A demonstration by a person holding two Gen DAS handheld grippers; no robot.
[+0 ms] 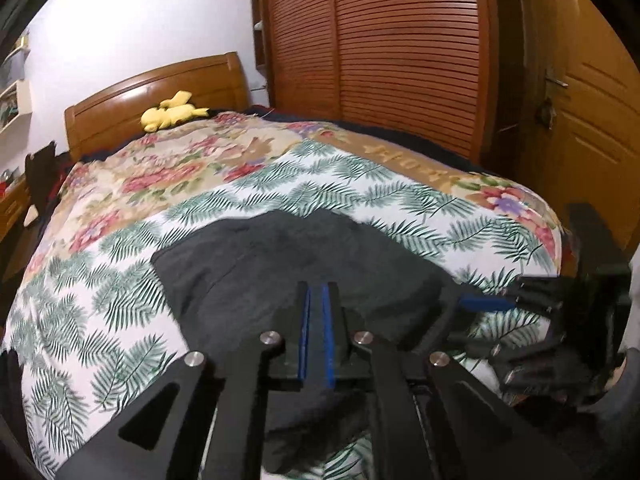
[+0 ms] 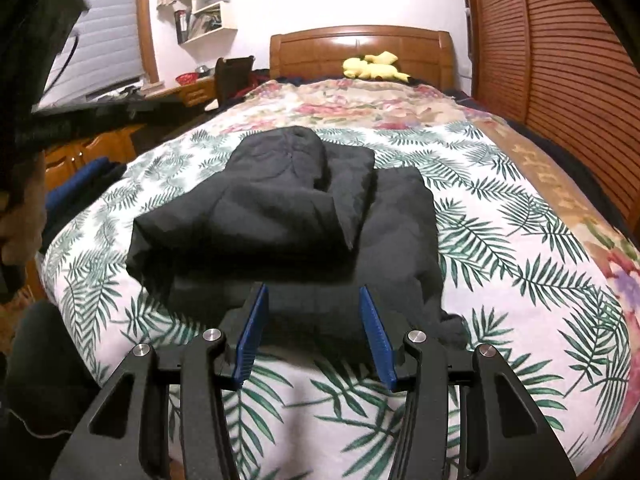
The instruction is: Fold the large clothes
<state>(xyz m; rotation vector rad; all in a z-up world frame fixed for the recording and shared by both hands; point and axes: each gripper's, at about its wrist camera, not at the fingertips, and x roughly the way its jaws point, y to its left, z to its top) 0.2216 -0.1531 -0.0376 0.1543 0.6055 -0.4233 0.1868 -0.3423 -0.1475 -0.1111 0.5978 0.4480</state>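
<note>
A black garment [image 1: 260,264] lies bunched on the fern-print bedcover [image 1: 100,300]. My left gripper [image 1: 319,286] hovers over its near part, blue pads almost together with a thin strip of dark cloth between them; more black cloth hangs beneath the jaws. One blue pad of my right gripper's fingers [image 1: 484,303] shows at the garment's right near corner. In the right wrist view the black garment [image 2: 280,208] has one layer folded over to the left. My right gripper [image 2: 312,288] stands open, its pads on either side of the near hem without pressing it.
A yellow plush toy [image 2: 374,66] rests by the wooden headboard [image 2: 360,48]. Louvred wardrobe doors [image 1: 400,60] run along the bed's right side, beside a wooden door [image 1: 592,120]. Wall shelves [image 2: 208,4] and a low cabinet [image 2: 92,148] stand left. A person's hand [image 2: 16,208] shows at the left edge.
</note>
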